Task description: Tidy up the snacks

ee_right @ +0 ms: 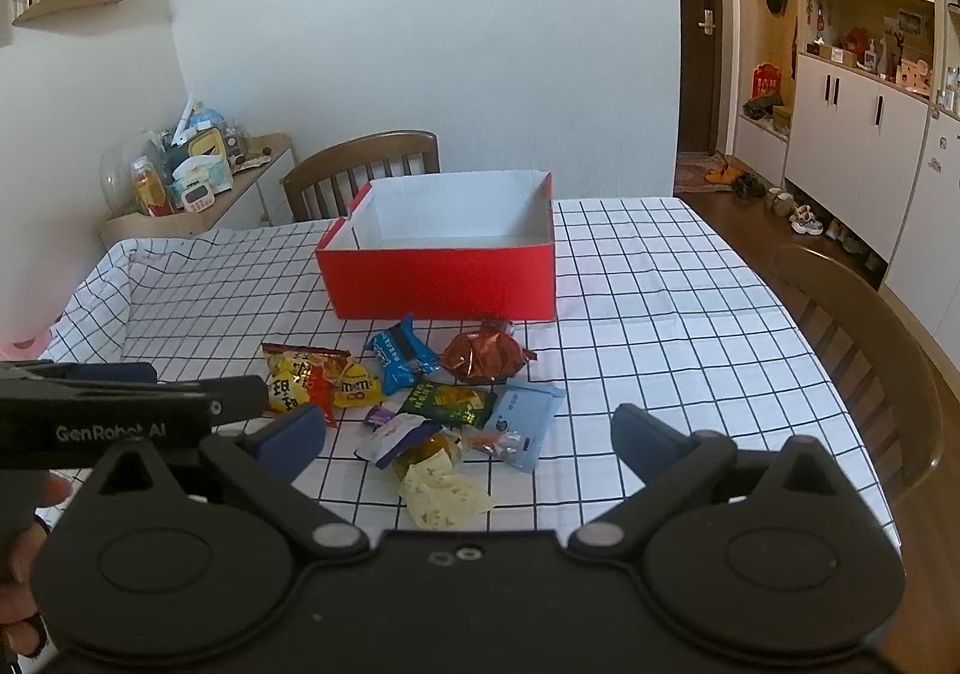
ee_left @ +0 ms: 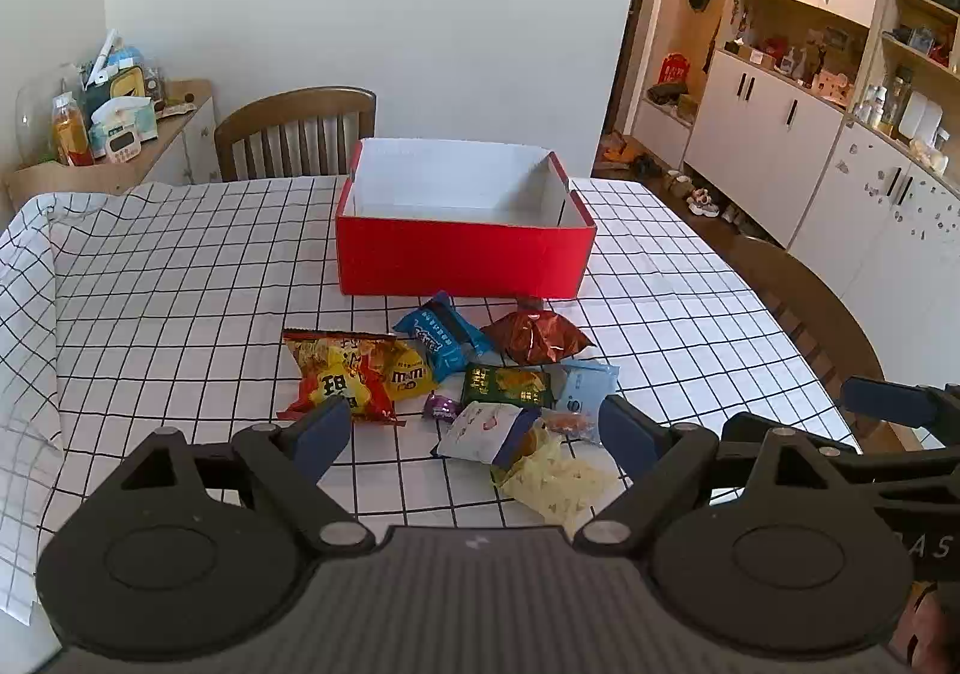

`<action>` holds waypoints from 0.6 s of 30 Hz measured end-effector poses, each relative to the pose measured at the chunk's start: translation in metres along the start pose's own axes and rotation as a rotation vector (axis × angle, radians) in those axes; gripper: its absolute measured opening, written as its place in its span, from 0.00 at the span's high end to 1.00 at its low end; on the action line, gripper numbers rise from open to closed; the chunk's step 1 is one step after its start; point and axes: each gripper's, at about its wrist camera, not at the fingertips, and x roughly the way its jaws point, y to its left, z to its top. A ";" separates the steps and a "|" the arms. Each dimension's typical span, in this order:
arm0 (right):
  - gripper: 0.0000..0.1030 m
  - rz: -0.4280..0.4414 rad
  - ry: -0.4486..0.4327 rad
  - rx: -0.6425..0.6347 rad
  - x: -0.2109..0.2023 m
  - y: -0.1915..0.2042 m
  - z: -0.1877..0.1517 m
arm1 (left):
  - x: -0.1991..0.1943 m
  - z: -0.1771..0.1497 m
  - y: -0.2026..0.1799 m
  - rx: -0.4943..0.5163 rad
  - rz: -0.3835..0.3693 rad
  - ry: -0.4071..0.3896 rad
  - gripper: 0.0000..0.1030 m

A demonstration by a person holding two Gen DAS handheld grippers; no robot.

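Both the left tool and right tool hover spread and empty over the checked-cloth desk, so sorting looks unstarted: the crinkly snack packets await pinching toward the open red cardboard box at twelve o'clock.

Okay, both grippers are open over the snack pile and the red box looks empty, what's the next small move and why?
Probably lower the open left gripper onto the white pouch with the dark blue band, the packet nearest between its fingers. The red cardboard box shows no snack inside, and every packet lies on the checked tablecloth. The right gripper is empty too.
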 end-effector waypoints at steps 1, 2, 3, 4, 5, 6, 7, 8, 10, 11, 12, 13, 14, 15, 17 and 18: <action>0.01 0.001 -0.002 -0.001 -0.001 0.000 0.000 | -0.001 0.000 0.000 0.001 -0.001 -0.002 0.12; 0.01 0.000 -0.005 -0.003 -0.002 0.001 0.000 | -0.001 0.000 0.000 0.002 -0.002 -0.003 0.12; 0.01 -0.001 -0.007 -0.003 -0.002 0.001 0.000 | -0.001 0.000 0.000 0.003 -0.002 -0.004 0.12; 0.01 -0.002 -0.008 -0.003 -0.003 0.001 0.001 | -0.001 0.000 0.000 0.003 -0.003 -0.006 0.12; 0.01 -0.004 -0.011 -0.004 -0.003 0.001 0.001 | -0.002 0.000 0.000 0.004 -0.004 -0.008 0.12; 0.01 -0.004 -0.014 -0.005 -0.004 0.001 0.001 | -0.002 0.000 0.000 0.005 -0.005 -0.009 0.12; 0.01 -0.005 -0.016 -0.007 -0.004 0.002 0.002 | -0.002 0.001 0.000 0.006 -0.004 -0.010 0.12; 0.01 -0.003 -0.018 -0.009 -0.004 0.002 0.002 | -0.002 0.000 0.000 0.006 -0.004 -0.011 0.12; 0.01 0.006 -0.021 -0.012 -0.005 0.002 0.002 | -0.002 0.001 0.000 0.006 -0.002 -0.012 0.12; 0.01 0.005 -0.023 -0.014 -0.005 0.003 0.002 | -0.002 0.001 0.000 0.007 -0.003 -0.012 0.12; 0.01 0.005 -0.025 -0.015 -0.005 0.003 0.002 | -0.002 0.001 0.000 0.007 -0.002 -0.013 0.12; 0.01 0.007 -0.027 -0.017 -0.006 0.003 0.001 | -0.002 0.001 0.000 0.008 0.000 -0.014 0.12; 0.01 0.007 -0.030 -0.018 -0.006 0.003 0.001 | -0.002 0.001 0.000 0.008 0.000 -0.015 0.12; 0.01 0.007 -0.031 -0.019 -0.006 0.003 0.002 | -0.002 0.001 0.000 0.007 0.001 -0.016 0.12; 0.01 0.008 -0.031 -0.019 -0.005 0.004 0.002 | -0.002 0.001 0.000 0.007 0.002 -0.016 0.12; 0.01 0.007 -0.032 -0.018 -0.005 0.004 0.002 | -0.002 0.001 0.000 0.008 0.002 -0.016 0.12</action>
